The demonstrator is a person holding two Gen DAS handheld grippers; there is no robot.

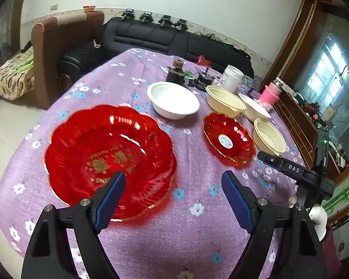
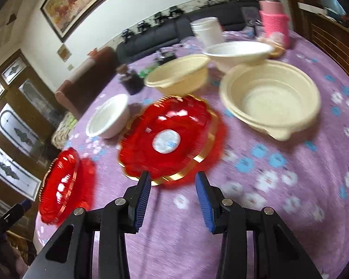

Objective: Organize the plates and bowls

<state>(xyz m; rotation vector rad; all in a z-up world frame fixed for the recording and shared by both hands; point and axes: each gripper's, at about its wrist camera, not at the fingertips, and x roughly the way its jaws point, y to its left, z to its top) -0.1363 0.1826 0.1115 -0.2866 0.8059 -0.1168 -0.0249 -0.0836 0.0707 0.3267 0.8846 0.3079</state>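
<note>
The big red plate [image 1: 109, 160] lies flat on the purple cloth [image 1: 193, 232], and everything else is placed from it. Just beyond its far rim sits a white bowl [image 1: 173, 100]; off to its right, apart from it, lies the small red plate [image 1: 228, 138] with a white sticker in its middle. Past the small plate stand two cream bowls, one behind it [image 1: 225, 101] and one to its right [image 1: 268, 136], with a second white bowl [image 1: 253, 107] wedged between them, probably touching the far cream bowl, though blur makes that hard to settle. Farther from the big plate stand a white tub [image 1: 231, 75] and a pink cup [image 1: 271, 93]. The left gripper [image 1: 173, 187] hovers over the big plate's near right edge with its jaws wide apart and nothing between them; one blue pad overlaps the plate in view, the other is over bare cloth. The right gripper [image 2: 172, 182] hangs just short of the small plate's near rim, its jaws parted more narrowly, gripping nothing. A gloved hand [image 1: 318, 218] shows at the right edge of the left wrist view.
</note>
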